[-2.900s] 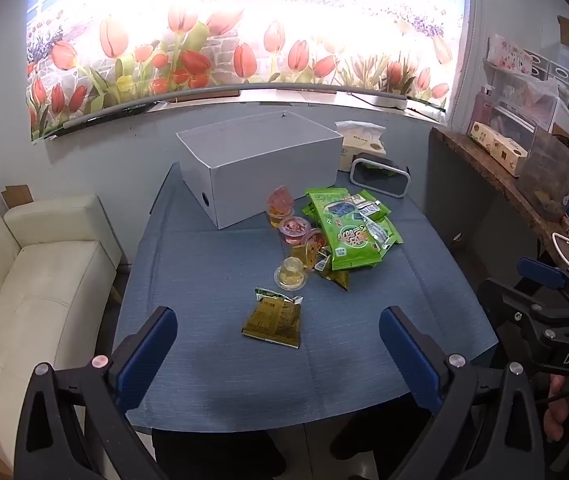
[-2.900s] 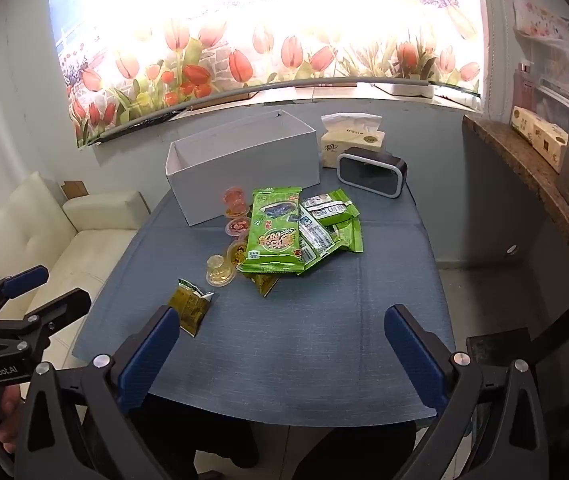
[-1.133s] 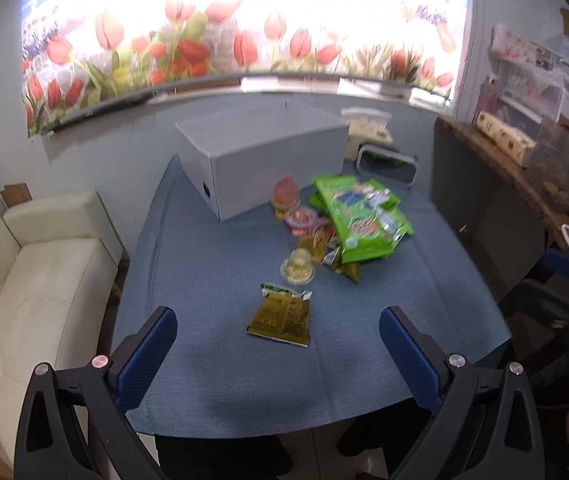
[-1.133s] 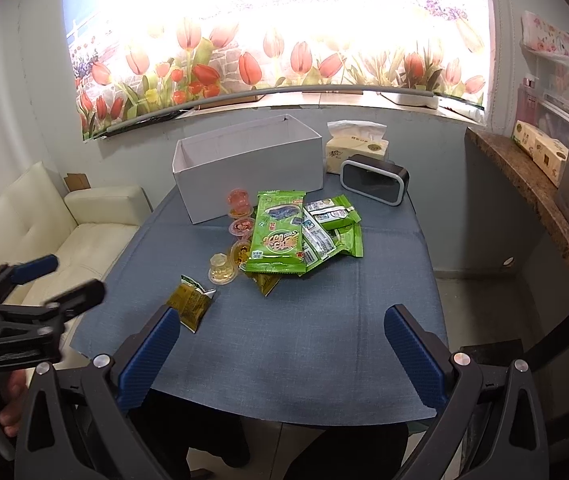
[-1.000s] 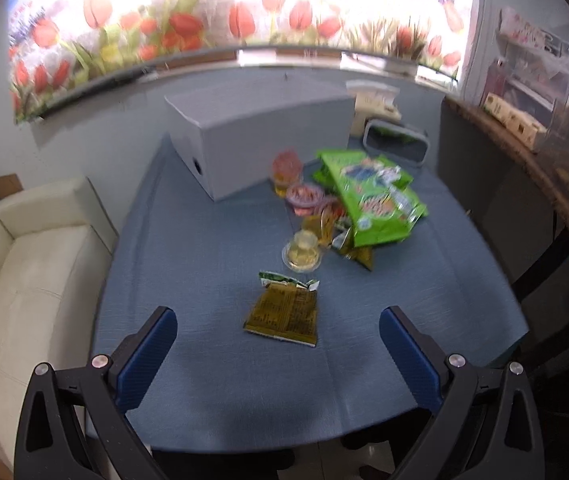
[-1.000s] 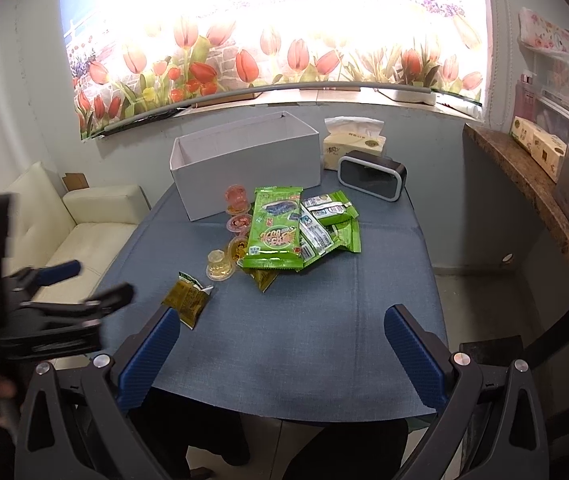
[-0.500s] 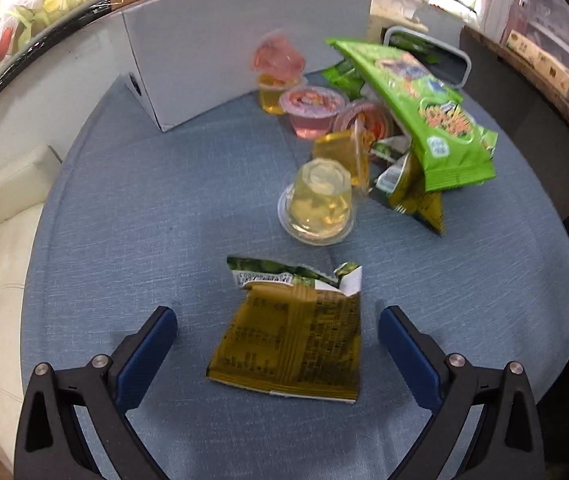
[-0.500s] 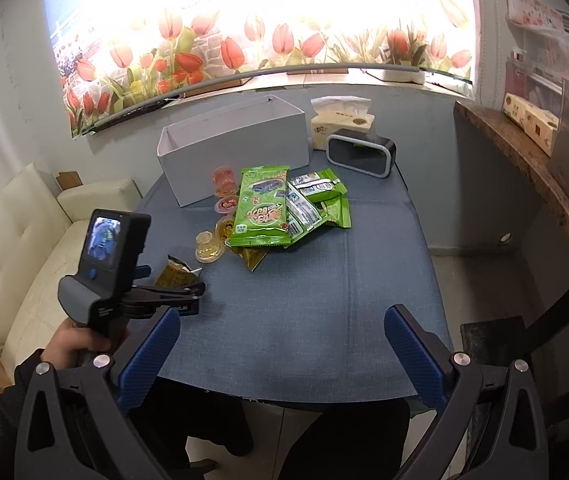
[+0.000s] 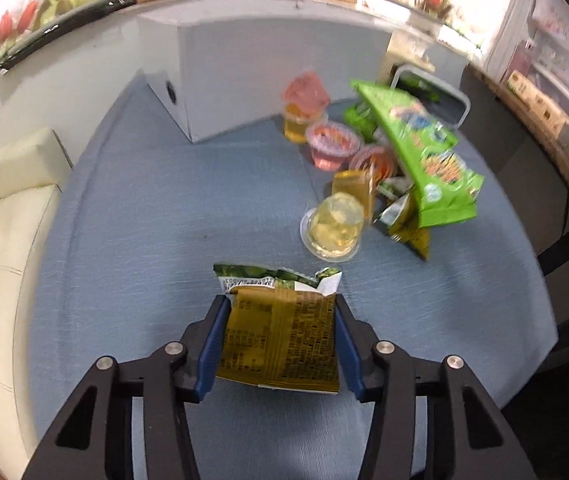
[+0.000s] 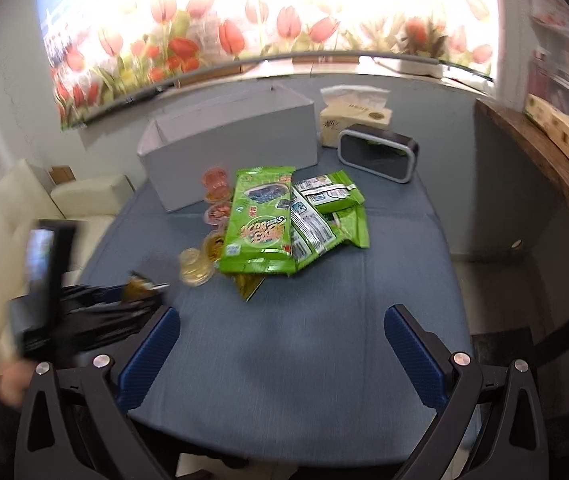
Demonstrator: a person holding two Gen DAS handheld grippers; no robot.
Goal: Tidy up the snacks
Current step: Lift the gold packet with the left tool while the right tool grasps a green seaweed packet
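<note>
Now left gripper (image 9: pixel 280 344) jaws closing on yellow snack packet (image 9: pixel 278 340), lower centre of frame; thin foil may buckle, slip out. Right gripper (image 10: pixel 280 348) wide, empty. Grey box (image 9: pixel 260 80) upper centre

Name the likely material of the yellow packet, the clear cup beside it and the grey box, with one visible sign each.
Yellow packet: thin glossy plastic film or foil, judging by its creases and torn top.
Clear cup: transparent moulded plastic; the yellowish filling shows through and it has a flat rim.
Grey box: looks like matte card or fabric board, with thin flat walls; which one is unclear.
</note>
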